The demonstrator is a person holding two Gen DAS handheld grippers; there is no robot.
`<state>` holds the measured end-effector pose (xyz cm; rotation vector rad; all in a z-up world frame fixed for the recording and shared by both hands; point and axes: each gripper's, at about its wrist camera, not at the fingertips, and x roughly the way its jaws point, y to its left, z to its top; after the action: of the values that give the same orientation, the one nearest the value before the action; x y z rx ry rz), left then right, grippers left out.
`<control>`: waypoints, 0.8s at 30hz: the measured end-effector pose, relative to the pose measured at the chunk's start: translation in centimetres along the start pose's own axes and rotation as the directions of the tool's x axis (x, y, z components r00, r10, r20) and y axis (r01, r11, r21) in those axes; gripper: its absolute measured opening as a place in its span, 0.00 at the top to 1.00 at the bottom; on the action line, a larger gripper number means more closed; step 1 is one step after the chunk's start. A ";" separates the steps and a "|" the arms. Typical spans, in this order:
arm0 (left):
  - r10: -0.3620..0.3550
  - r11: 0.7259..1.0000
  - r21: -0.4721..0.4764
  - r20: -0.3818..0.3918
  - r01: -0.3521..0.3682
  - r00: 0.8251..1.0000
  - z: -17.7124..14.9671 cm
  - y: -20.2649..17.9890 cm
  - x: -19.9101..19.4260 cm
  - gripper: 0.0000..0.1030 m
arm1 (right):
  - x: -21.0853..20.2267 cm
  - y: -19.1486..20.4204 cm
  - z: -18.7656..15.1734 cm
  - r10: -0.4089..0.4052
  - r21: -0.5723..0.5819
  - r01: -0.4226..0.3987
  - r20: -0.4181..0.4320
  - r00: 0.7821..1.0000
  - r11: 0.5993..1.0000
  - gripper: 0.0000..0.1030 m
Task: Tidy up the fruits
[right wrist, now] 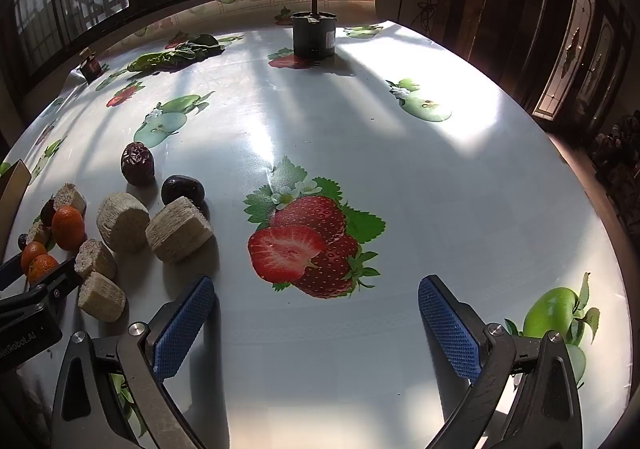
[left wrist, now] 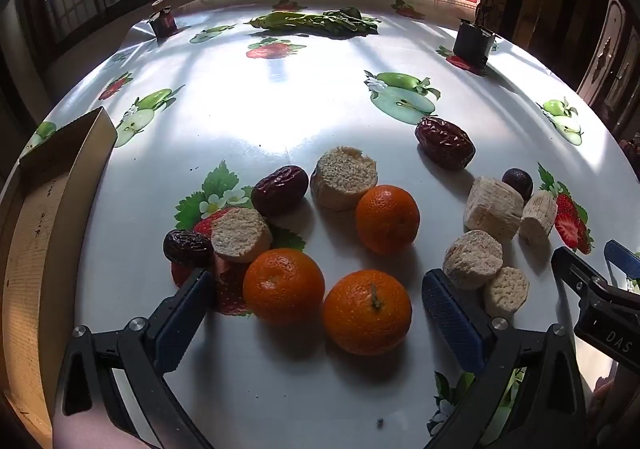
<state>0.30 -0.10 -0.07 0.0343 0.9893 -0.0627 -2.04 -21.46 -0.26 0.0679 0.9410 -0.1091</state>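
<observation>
Left wrist view: the left gripper [left wrist: 316, 313] tilts steeply down over the glossy white fruit-printed tablecloth [left wrist: 280, 109], its blue-padded jaws spread wide and holding nothing. Two round orange mandarins [left wrist: 284, 285] [left wrist: 367, 311] sit between the jaws, the nearer one stem-up; a third mandarin [left wrist: 387, 219] lies just beyond them. Wrinkled dark red dates lie past the left finger [left wrist: 188, 247] [left wrist: 280, 189], and another date [left wrist: 445, 143] sits farther off to the right, its long axis running left-far to right-near. Beige fibrous sugarcane chunks [left wrist: 344, 177] [left wrist: 472, 259] lie among them, cut faces mostly upward. A pale wooden box [left wrist: 36, 217] stands well left of the claw. At the right edge the other tool's black body reads "DAS".

Right wrist view: the right gripper [right wrist: 316, 313] likewise angles downward, jaws wide and empty, over a printed strawberry [right wrist: 304, 245]. The fruit cluster lies left of its left finger; the closest cane chunk [right wrist: 178, 229] lies on its side. The left tool's casing reads "…Robot.AI".
</observation>
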 end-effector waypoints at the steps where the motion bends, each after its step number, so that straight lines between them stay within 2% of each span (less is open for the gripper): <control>1: -0.002 1.000 0.006 -0.006 0.002 1.000 -0.2 0.1 -0.2 0.00 | 0.0 0.0 0.0 0.000 0.000 0.000 0.000 1.000 1.000 0.01; 7: -0.041 0.998 0.049 -0.037 0.043 0.998 -0.4 0.4 -0.5 0.01 | 0.0 -0.2 -0.1 -0.004 0.022 0.005 -0.046 0.999 1.000 0.01; 9: -0.084 0.996 0.038 -0.033 0.085 0.996 -0.7 0.8 -1.4 0.09 | 0.0 -0.2 0.3 -0.009 0.022 0.010 -0.067 0.998 1.000 0.01; 10: -0.111 0.993 0.030 -0.027 0.111 0.993 -0.9 1.1 -1.9 0.20 | 0.0 -0.3 0.3 -0.009 0.020 0.011 -0.070 0.998 1.000 0.01; 11: -0.131 0.991 0.024 -0.020 0.132 0.991 -1.1 1.4 -2.6 0.24 | 0.0 -0.3 0.3 -0.007 0.021 0.009 -0.070 0.998 1.000 0.01; 13: -0.134 0.991 0.016 0.031 0.133 0.991 -1.5 2.0 -4.3 0.24 | -0.1 -0.2 0.3 -0.008 0.020 0.010 -0.070 0.998 1.000 0.01; 15: -0.101 0.995 0.026 0.123 0.098 0.987 -2.1 2.7 -6.9 0.24 | -0.5 -0.4 0.1 -0.009 0.040 0.011 -0.065 0.998 0.999 0.01; 17: -0.063 0.998 0.034 0.211 0.057 0.975 -2.5 3.2 -9.5 0.24 | -1.7 -0.5 -0.1 0.004 0.071 -0.002 -0.022 1.000 0.997 0.01; 20: -0.025 1.000 0.022 0.320 0.019 0.947 -3.2 4.2 -12.6 0.24 | -5.4 -0.3 -0.4 -0.005 0.086 -0.003 0.088 0.996 0.996 0.01; 24: 0.019 1.000 -0.017 0.401 -0.013 0.916 -3.8 5.4 -15.5 0.24 | -11.1 0.8 -1.5 -0.027 0.105 -0.001 0.269 0.963 0.994 0.01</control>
<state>-10.99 6.10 10.75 0.0150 0.5771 -0.0454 -9.60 -19.85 7.84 0.1398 0.6628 -0.1751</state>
